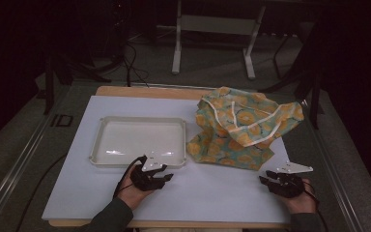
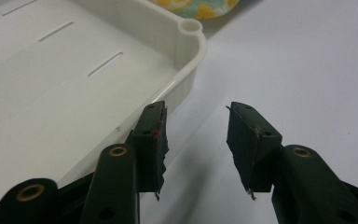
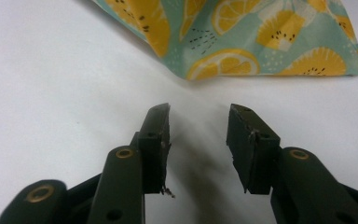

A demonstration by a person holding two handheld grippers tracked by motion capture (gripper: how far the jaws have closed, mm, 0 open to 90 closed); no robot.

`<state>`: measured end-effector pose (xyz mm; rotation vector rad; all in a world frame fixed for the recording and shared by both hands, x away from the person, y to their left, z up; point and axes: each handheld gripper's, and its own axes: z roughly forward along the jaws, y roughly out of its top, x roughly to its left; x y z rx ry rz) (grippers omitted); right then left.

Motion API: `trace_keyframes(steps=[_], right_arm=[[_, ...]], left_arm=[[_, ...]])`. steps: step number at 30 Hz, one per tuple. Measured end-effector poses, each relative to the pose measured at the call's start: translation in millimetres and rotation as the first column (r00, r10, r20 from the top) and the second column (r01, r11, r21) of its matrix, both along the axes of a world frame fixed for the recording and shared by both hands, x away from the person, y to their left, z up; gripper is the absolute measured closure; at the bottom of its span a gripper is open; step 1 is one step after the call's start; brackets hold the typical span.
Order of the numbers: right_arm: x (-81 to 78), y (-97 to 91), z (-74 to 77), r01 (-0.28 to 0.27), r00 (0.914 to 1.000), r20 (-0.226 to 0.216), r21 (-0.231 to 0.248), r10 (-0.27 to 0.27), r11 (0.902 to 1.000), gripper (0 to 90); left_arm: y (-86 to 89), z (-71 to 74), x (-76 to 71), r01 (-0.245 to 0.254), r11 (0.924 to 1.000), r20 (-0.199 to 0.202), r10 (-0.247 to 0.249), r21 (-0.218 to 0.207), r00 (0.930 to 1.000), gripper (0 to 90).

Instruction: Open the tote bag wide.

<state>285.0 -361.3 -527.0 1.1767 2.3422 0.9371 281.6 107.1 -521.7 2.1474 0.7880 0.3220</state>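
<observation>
Letters "ID" on the dark floor strip (image 1: 61,120) left of the table (image 1: 84,193), no other readable text

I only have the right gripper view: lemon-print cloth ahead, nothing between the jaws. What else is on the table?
Observer: A white tray lies left of the cloth, apart from it.
Operator: Anything in the tray?
Observer: No, it looks bare inside.
Operator: Where's the left claw?
Observer: The left claw sits just off the tray's near right corner, jaws open with nothing between them.
Operator: And my claw from above?
Observer: The right claw rests near the table's front right, short of the cloth's near edge.
</observation>
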Motion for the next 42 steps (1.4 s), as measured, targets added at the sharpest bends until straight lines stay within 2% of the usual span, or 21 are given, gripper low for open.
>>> trace_keyframes(steps=[8, 10, 15, 19, 24, 28, 32, 34, 37, 42], right_arm=[[-5.7, 0.2, 2.6, -0.021, 0.9997, -0.010, 0.016, 0.021, 0.9997, 56.7], [-7.3, 0.5, 4.3, -0.026, 0.9996, -0.007, 0.032, 0.026, 0.9991, 57.0], [-9.0, 3.5, 8.4, -0.047, 0.9989, 0.004, 0.036, 0.047, 0.9983, 58.1], [-9.7, 5.3, 11.5, -0.053, 0.9985, 0.018, 0.035, 0.052, 0.9980, 58.0], [-9.9, 7.0, 18.6, -0.057, 0.9977, 0.038, 0.048, 0.055, 0.9972, 56.5], [-9.9, 8.0, 25.0, -0.056, 0.9971, 0.055, 0.057, 0.053, 0.9968, 55.4], [-7.4, 9.7, 30.5, -0.051, 0.9959, 0.079, 0.074, 0.045, 0.9959, 47.7], [-5.8, 10.7, 32.9, -0.045, 0.9958, 0.084, 0.089, 0.037, 0.9951, 46.6], [-3.6, 13.2, 36.9, -0.041, 0.9948, 0.096, 0.085, 0.033, 0.9955, 44.5], [-1.5, 16.7, 44.0, -0.045, 0.9922, 0.120, 0.095, 0.033, 0.9945, 41.6]], left_arm=[[-3.4, 2.6, 1.8, 0.013, 0.9998, -0.009, -0.013, -0.015, 0.9999, 55.3], [-5.0, 3.0, 1.3, 0.020, 0.9997, -0.009, -0.020, -0.012, 0.9998, 55.3], [-9.5, 4.9, -1.2, 0.022, 0.9997, -0.002, -0.022, 0.007, 0.9998, 54.9], [-12.3, 8.2, -1.6, 0.033, 0.9994, -0.022, -0.033, 0.006, 0.9992, 55.4], [-16.7, 13.2, -3.3, 0.061, 0.9981, -0.022, -0.061, -0.005, 0.9979, 57.3], [-19.0, 18.3, -3.6, 0.078, 0.9969, -0.007, -0.078, -0.012, 0.9969, 58.4], [-19.8, 21.9, 0.0, 0.083, 0.9962, -0.031, -0.084, -0.026, 0.9960, 59.8], [-20.3, 23.9, 1.5, 0.085, 0.9960, -0.025, -0.086, -0.027, 0.9960, 61.5], [-22.4, 27.1, 2.3, 0.094, 0.9954, -0.002, -0.094, -0.016, 0.9955, 61.7], [-28.1, 31.2, 2.4, 0.102, 0.9945, 0.010, -0.101, -0.027, 0.9948, 61.1]])
